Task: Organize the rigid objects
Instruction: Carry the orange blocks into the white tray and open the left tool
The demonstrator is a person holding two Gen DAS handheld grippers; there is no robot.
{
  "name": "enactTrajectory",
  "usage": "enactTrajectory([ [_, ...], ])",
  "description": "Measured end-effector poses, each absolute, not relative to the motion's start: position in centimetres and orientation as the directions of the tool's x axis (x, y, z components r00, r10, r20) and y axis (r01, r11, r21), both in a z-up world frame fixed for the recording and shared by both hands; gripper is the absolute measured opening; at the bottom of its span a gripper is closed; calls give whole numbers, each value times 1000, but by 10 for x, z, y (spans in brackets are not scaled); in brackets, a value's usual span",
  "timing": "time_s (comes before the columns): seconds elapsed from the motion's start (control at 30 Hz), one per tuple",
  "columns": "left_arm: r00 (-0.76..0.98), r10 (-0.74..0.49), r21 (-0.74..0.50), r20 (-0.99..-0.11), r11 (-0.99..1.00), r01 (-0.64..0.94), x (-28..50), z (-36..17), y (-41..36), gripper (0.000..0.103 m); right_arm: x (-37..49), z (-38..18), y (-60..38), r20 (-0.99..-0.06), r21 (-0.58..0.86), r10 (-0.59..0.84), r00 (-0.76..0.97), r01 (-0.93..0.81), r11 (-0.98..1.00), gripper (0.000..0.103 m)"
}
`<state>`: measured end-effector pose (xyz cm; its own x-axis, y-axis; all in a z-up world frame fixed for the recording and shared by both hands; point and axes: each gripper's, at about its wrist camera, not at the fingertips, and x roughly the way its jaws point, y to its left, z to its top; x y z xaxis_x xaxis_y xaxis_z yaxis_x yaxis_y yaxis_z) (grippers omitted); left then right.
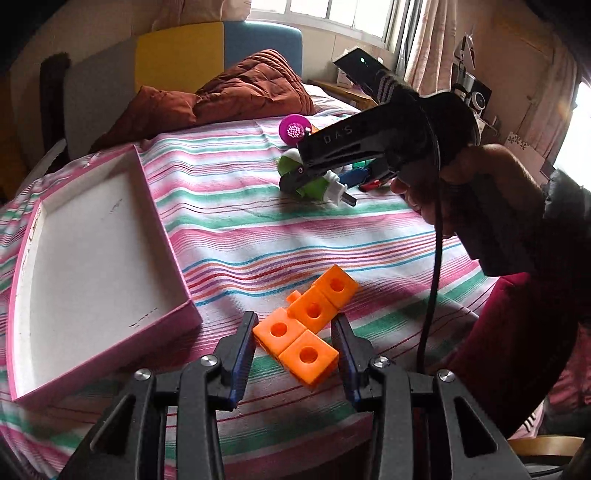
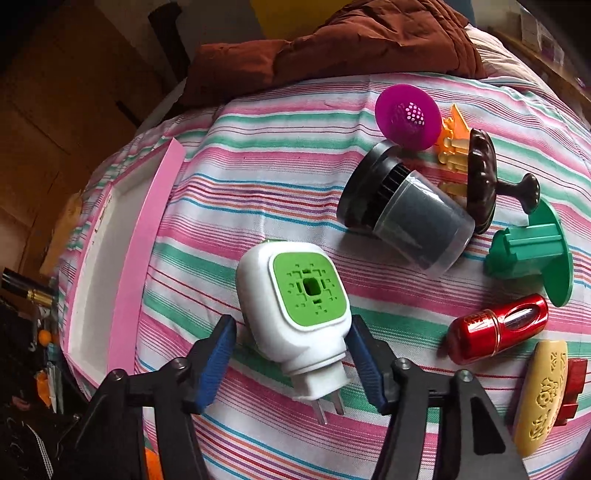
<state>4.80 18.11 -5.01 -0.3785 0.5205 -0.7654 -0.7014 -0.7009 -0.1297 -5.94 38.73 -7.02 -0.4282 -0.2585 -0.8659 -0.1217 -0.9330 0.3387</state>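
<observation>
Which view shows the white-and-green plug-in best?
Right wrist: the plug-in lies whole and close between the right gripper's open jaws, prongs visible. In the left wrist view it is far off, mostly hidden behind that gripper.

**A Sunlit Bedroom**

A bed (image 1: 258, 236) filled the room, covered by a sheet (image 2: 280, 155) striped in pink, green, white and blue. At the far edge of the bed lay a crumpled rust-brown quilt (image 1: 236, 92). Behind it stood a padded headboard (image 1: 177, 59) in grey, yellow and blue panels. Above the headboard a window (image 1: 332, 14) let in bright daylight, with a pale curtain (image 1: 432, 48) hanging down its right side. A low wooden table (image 1: 351, 90) stood just beyond the bed's far right corner. The wall (image 1: 517, 62) to the right looked pinkish-beige, with cluttered shelves against it. To the left of the bed, dark brown wooden furniture (image 2: 66, 110) stood in shadow.
</observation>
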Motion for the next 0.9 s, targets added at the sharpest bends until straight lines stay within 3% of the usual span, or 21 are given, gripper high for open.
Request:
enactTrajectory([
  [0.33,-421,540,-172,-729,-739,-652,42,-24,158,41,-66,-70,392,-859,326,-240,-451,-122,-938,78],
  [0.37,-426,538,-174,-728,-745,-644,40,-22,156,41,-66,-70,392,-858,325,-237,-456,-124,-938,73],
  [0.4,-432,536,-175,-725,-750,-637,38,-19,153,41,-68,-71,391,-859,312,-220,-462,-133,-941,55],
  [0.57,-468,520,-211,-714,-798,-565,14,-9,129,41,-71,-71,382,-874,242,-162,-457,-123,-962,54],
  [0.9,-571,352,-163,-742,-921,-355,-101,-7,68,41,-70,-72,389,-876,258,-172,-451,-137,-956,54],
])
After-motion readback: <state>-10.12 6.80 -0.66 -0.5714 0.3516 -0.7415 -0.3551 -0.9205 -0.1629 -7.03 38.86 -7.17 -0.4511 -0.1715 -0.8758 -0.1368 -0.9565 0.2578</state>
